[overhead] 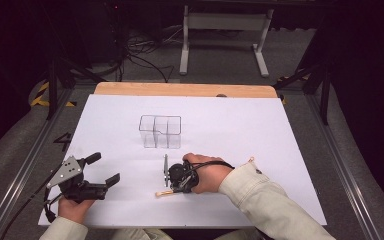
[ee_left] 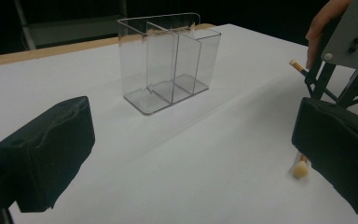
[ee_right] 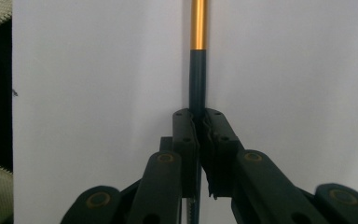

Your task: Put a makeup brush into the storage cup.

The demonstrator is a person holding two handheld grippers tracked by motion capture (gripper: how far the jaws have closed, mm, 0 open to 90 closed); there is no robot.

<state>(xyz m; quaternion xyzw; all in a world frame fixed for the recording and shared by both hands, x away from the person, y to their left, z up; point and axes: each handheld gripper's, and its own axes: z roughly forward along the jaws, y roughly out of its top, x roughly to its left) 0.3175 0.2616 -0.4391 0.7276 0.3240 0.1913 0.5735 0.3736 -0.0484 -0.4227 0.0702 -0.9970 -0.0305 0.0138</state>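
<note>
Right claw [ee_right: 199, 122] clamped on slim dark-handled, gold-banded brush [ee_right: 198, 70].
Its long axis runs along the jaws; clear plastic divided organiser [overhead: 160, 131] stands beyond; left claw [overhead: 101, 169] open, idle.

Both grippers are black — blocky linkage arms pinned with round, brass-looking rivets, each jaw ending in a thick dark pad. The left gripper [overhead: 99, 170], the one farther from the clear organizer [overhead: 160, 131], carries a grey three-cornered plate with small dark screws and trails a black cable. The right gripper [overhead: 166, 179] has a cable looped over it. The sleeves are pale beige, perhaps canvas.
</note>
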